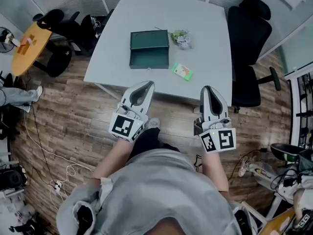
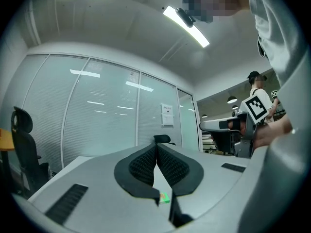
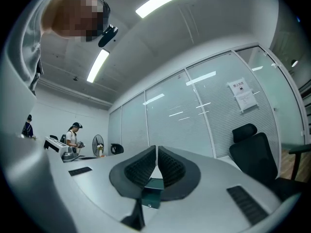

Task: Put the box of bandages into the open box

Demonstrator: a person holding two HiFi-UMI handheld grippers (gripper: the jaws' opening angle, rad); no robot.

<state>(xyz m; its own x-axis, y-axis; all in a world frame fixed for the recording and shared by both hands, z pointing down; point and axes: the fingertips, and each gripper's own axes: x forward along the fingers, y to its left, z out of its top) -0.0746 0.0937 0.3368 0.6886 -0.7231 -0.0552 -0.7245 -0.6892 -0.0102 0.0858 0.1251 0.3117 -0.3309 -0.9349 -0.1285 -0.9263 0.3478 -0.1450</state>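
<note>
Wood-floor office with glass walls all round, and a white table [image 1: 146,13] right ahead of me. Green open box [image 1: 149,50] sits left of the table's middle, closer to the near edge than the far one, lid tipped back toward the far edge. The box of bandages [image 1: 182,71], a small green and white thing, lies flat close to the near edge, just off the open box's near right corner and not touching it. Near the open box's far right corner there's a crumpled clear bag [image 1: 181,38] of something, too small for me to tell what. My left gripper [image 1: 146,84] and right gripper [image 1: 208,88] both hang over the floor just short of the near edge, well clear of everything on the table, left one lined up roughly with the open box, right one a bit past the bandages. Both sets of jaws are pressed together with nothing between them, clear as day in each gripper view. Those views are mostly my own grey gripper bodies though: the left one only lets a sliver of the bandage box peek out under the jaws, and the right one shows just part of the open box the same way. A black chair [image 1: 249,33] stands at the table's right edge, and my own grey shirt blocks the bottom of the head view.
</note>
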